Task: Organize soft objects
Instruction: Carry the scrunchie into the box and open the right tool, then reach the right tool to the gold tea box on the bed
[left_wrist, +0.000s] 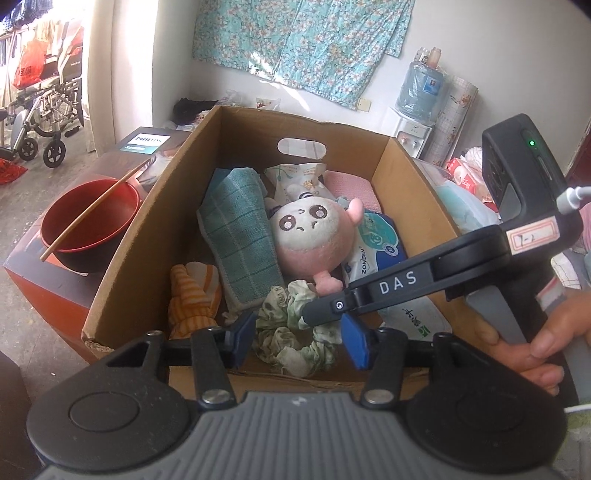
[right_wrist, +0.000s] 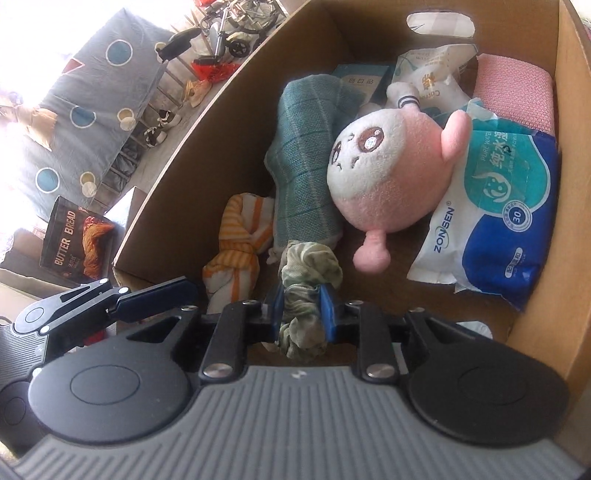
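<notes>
Right gripper: jaws narrow, blue pads pressed on the green-and-white scrunchie, which is bunched between them and spills above and below the pads. In the left wrist view the right gripper reaches in from 3 o'clock, held by a hand, its tip on the scrunchie.

Left gripper: jaws about half wide, pads either side of the scrunchie and not pressing it.

The scrunchie lies on the floor of the cardboard box, against the near wall.

Other box contents, from the scrunchie in the right wrist view: orange-striped cloth at 9 o'clock, just beside; teal checked towel at 12 o'clock, touching; pink-and-white plush toy at 1 o'clock, resting on the towel; blue wet-wipes pack at 2 o'clock; pink cloth in the far corner.

Outside the box, at 9 o'clock in the left wrist view: red bowl with a chopstick across it
</notes>
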